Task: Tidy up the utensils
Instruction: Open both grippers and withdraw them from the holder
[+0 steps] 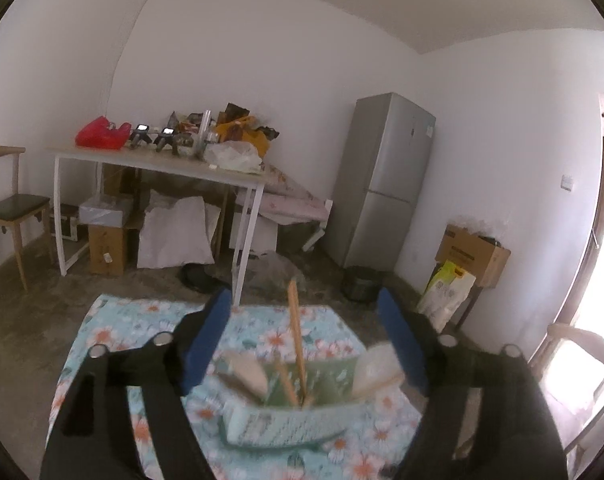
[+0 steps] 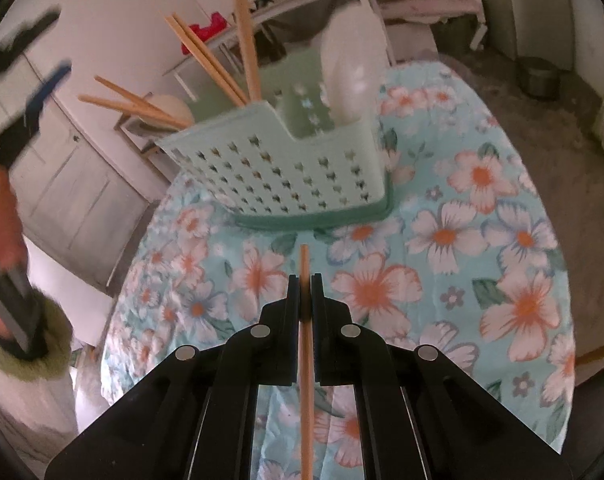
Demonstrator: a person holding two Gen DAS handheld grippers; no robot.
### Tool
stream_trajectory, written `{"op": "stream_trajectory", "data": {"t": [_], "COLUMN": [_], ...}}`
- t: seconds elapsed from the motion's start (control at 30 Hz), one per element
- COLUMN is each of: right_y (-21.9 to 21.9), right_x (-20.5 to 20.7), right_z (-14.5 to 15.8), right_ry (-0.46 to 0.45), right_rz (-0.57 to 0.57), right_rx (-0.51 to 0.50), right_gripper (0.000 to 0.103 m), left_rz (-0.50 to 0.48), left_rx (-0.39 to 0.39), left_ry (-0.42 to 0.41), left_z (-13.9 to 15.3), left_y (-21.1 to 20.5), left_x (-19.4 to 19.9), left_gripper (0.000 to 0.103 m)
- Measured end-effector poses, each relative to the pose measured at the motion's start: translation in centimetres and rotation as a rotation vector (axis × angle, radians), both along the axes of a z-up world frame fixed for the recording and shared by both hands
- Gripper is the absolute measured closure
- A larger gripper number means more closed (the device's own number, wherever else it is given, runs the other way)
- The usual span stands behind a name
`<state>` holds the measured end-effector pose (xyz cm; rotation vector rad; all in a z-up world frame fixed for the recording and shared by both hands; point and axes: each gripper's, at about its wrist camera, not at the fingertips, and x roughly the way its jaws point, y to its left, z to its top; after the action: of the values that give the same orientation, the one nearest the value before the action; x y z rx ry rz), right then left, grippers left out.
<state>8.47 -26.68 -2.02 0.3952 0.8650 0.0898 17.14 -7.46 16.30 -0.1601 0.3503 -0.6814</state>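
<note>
Mint-green basket: a perforated plastic utensil basket (image 2: 286, 168) stands on the floral tablecloth (image 2: 481, 248), toward the far end of the table from the right wrist camera; it is the landmark for the lines below.
Basket contents: several wooden chopsticks (image 2: 206, 56) lean out of the basket's left compartment, fanned at different angles; a white spoon (image 2: 353, 76) stands upright in its right compartment.
Right gripper: the right gripper (image 2: 305, 280) is on the near side of the basket, above the cloth, its black fingers (image 2: 292, 320) clenched on a single chopstick.
Held chopstick: the single chopstick (image 2: 306, 380) runs lengthwise between the pads, its tip sticking out ahead of them and pointing at the basket's front wall, clearly short of it.
Left gripper: the left gripper (image 1: 302, 312) hangs over the basket with its blue pads (image 1: 206, 344) spread wide apart; nothing is pressed between them.
Loose chopstick: one upright chopstick (image 1: 296, 340) stands in the basket in the gap between the left pads, touching neither. The view is blurred.
Left gripper from the right camera: it shows as a blurred black and blue shape (image 2: 34, 92) to the left of the basket, with a person's hand (image 2: 0, 216) and a fuzzy green cuff (image 2: 42, 344) below it.
Background: beyond the basket stand a cluttered white table (image 1: 158, 162) and a grey fridge (image 1: 385, 180).
</note>
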Motion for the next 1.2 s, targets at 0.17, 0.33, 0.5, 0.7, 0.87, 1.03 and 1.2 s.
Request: {"op": "stream_trajectory", "data": {"t": [0.17, 0.33, 0.5, 0.7, 0.87, 1.03, 1.2], "right_y": [-0.1, -0.5, -0.8, -0.6, -0.4, 0.1, 0.7], "right_x": [-0.1, 0.2, 1.2, 2.9, 4.8, 6.8, 9.6], "right_z": [4.2, 10.7, 16.9, 22.0, 22.7, 19.8, 14.0], "right_ry": [-0.118, -0.311, -0.478, -0.604, -0.633, -0.614, -0.460], "right_rz": [0.014, 0.007, 0.007, 0.008, -0.032, -0.050, -0.002], "right_rx": [-0.003, -0.042, -0.076, -0.131, -0.212, -0.281, -0.319], "right_gripper": [0.099, 0.099, 0.099, 0.099, 0.099, 0.099, 0.098], "left_rz": [0.007, 0.013, 0.045, 0.098, 0.128, 0.144, 0.149], "left_rx": [0.080, 0.174, 0.181, 0.172, 0.178, 0.184, 0.188], "left_ry": [0.061, 0.150, 0.216, 0.243, 0.229, 0.218, 0.226], "left_z": [-3.9, -9.1, -11.8, -12.6, -12.3, -12.3, -12.4], "left_y": [1.8, 2.4, 3.5, 4.5, 5.1, 5.3, 5.0], "left_x": [-2.9, -5.8, -7.2, -7.7, -7.8, -8.0, -7.9], "left_gripper": [0.011, 0.006, 0.006, 0.006, 0.006, 0.006, 0.006]}}
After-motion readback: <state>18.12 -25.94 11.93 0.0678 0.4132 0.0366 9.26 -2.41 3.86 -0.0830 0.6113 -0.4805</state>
